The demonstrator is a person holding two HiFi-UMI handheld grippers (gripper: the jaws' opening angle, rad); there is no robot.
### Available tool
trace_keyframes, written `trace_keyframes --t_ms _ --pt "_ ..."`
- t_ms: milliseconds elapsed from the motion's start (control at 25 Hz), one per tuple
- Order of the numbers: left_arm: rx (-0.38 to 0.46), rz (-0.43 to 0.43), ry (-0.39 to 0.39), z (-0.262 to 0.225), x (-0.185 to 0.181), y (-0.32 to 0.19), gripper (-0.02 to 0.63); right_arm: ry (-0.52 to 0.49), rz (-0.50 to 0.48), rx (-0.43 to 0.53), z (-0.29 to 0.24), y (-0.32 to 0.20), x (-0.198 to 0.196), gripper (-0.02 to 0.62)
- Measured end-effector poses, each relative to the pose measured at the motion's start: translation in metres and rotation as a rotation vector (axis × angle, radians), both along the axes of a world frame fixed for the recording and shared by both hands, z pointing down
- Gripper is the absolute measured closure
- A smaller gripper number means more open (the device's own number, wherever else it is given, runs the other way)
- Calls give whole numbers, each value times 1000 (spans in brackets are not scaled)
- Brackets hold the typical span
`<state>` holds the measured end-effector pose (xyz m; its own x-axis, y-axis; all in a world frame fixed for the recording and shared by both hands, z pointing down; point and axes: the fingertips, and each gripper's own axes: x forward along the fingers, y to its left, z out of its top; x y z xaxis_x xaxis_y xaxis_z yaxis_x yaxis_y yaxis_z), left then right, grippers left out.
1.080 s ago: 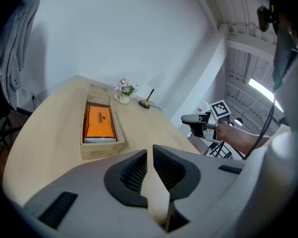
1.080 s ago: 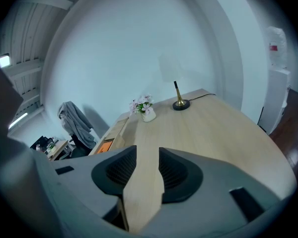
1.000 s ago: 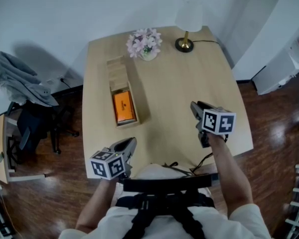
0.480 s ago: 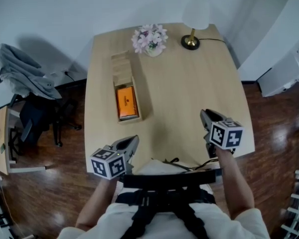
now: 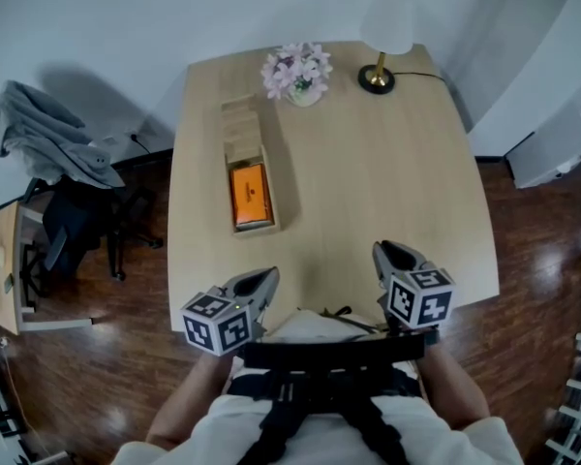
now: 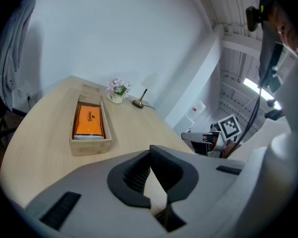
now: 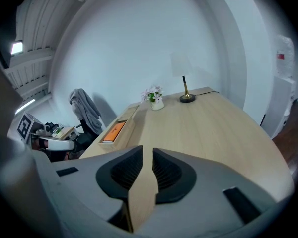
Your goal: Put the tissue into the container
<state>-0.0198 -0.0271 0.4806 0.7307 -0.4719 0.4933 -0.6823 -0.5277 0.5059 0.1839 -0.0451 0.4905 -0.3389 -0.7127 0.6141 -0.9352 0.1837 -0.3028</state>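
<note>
Your left gripper (image 5: 267, 278) at the near edge of the table (image 5: 368, 172), jaws pressed together, empty — right gripper (image 5: 387, 251) alongside, tilted down, jaws just closing to a slit, nothing between

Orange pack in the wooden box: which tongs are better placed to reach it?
Left. The left tongs are empty and nearer the wooden box holding the orange pack, bare table between.

Bright orange tissue pack (image 5: 252, 195), pale wood container (image 5: 240, 129), light tan wooden table (image 5: 387, 182), pink and white flowers (image 5: 296, 66), white lamp (image 5: 385, 32) with a gold foot, grey cloth (image 5: 39, 134), dark brown shiny floor (image 5: 533, 250), white wall (image 5: 126, 17)
</note>
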Motion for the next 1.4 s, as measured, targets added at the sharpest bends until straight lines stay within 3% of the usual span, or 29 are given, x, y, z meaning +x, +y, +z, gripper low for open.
trace_keyframes --t_ms 160,280,680,1400 --pt "13 27 -16 1 2 6 604 4 -26 -4 6 10 -12 552" --pt "12 43 -31 4 2 8 604 19 -39 2 6 11 -17 592" --pt "-12 34 -28 9 0 8 604 25 -107 -7 11 8 -32 592" --pt "-44 73 -49 13 2 10 604 40 -142 -27 16 7 -41 592"
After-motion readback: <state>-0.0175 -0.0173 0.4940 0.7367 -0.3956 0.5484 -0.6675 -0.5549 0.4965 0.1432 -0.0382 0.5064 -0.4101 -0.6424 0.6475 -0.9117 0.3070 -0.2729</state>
